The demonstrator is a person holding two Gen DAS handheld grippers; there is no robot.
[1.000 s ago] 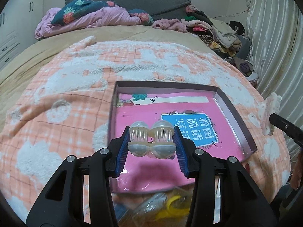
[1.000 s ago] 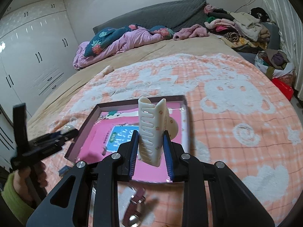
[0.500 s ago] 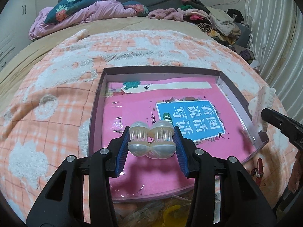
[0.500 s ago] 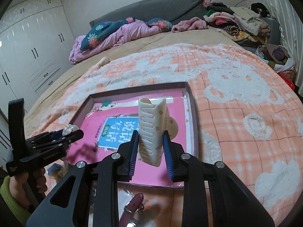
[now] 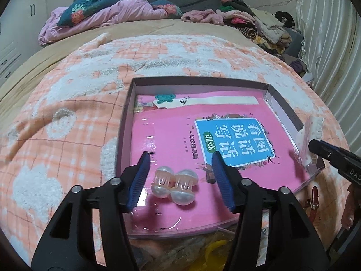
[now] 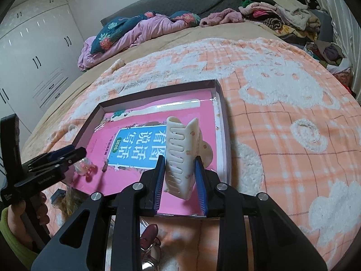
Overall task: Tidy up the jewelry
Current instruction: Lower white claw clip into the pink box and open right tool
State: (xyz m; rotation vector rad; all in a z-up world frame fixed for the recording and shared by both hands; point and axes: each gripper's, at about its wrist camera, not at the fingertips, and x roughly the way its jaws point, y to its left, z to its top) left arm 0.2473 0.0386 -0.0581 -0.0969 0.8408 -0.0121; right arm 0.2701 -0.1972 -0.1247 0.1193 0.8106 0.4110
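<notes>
A shallow tray point(image 5: 126, 122) lined with a pink booklet lies on the orange checked blanket. A pearly hair clip point(image 5: 173, 186) lies on the pink lining near the tray's front left. My left gripper point(image 5: 180, 174) straddles it with jaws opening, and its pads stand clear of the clip. In the right wrist view the same pearly clip point(image 6: 84, 168) lies under the left gripper's tip. My right gripper point(image 6: 180, 171) is shut on a cream claw clip point(image 6: 180, 155), held upright over the tray's point(image 6: 225, 135) right front part. That claw clip point(image 5: 309, 135) shows at the tray's right wall.
A brown strap with a buckle point(image 5: 312, 199) lies just outside the tray's front right corner. A clear bag with yellow pieces point(image 5: 212, 253) sits below the front rim. Piled clothes point(image 5: 259, 27) and a folded quilt point(image 5: 108, 15) lie far back. A hand point(image 6: 24, 214) holds the left gripper.
The left jaws have spread and the pearly clip has dropped from them onto the pink lining. The right gripper has come lower over the tray with the claw clip.
</notes>
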